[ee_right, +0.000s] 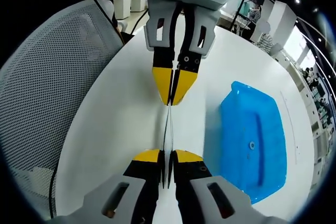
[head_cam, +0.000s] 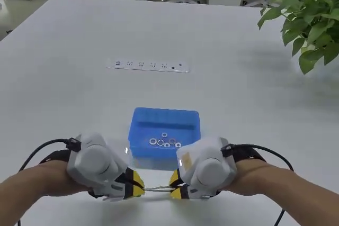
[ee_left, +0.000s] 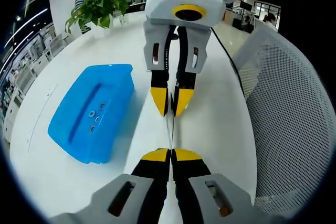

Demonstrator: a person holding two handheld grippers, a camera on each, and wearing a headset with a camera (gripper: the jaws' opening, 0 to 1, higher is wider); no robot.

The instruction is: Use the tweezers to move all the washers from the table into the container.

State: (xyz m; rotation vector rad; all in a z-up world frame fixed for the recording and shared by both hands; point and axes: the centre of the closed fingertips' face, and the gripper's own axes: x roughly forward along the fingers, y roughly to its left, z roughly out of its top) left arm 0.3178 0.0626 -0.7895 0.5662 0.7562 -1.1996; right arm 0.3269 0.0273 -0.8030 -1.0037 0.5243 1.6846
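Thin metal tweezers (head_cam: 157, 188) stretch between my two grippers near the table's front edge. My left gripper (head_cam: 136, 184) is shut on one end and my right gripper (head_cam: 174, 186) is shut on the other. In the left gripper view the tweezers (ee_left: 170, 129) run from my left gripper (ee_left: 170, 153) up to the right gripper (ee_left: 171, 104) opposite. In the right gripper view the tweezers (ee_right: 167, 135) join my right gripper (ee_right: 167, 156) to the left gripper (ee_right: 171, 96). Just behind them stands the blue container (head_cam: 143, 125) with several washers (head_cam: 164, 141) inside.
A white power strip (head_cam: 148, 65) lies farther back on the white table (head_cam: 238, 93). A green potted plant (head_cam: 310, 19) stands at the far right. A grey mesh chair (ee_left: 294, 108) is close to the table's near edge.
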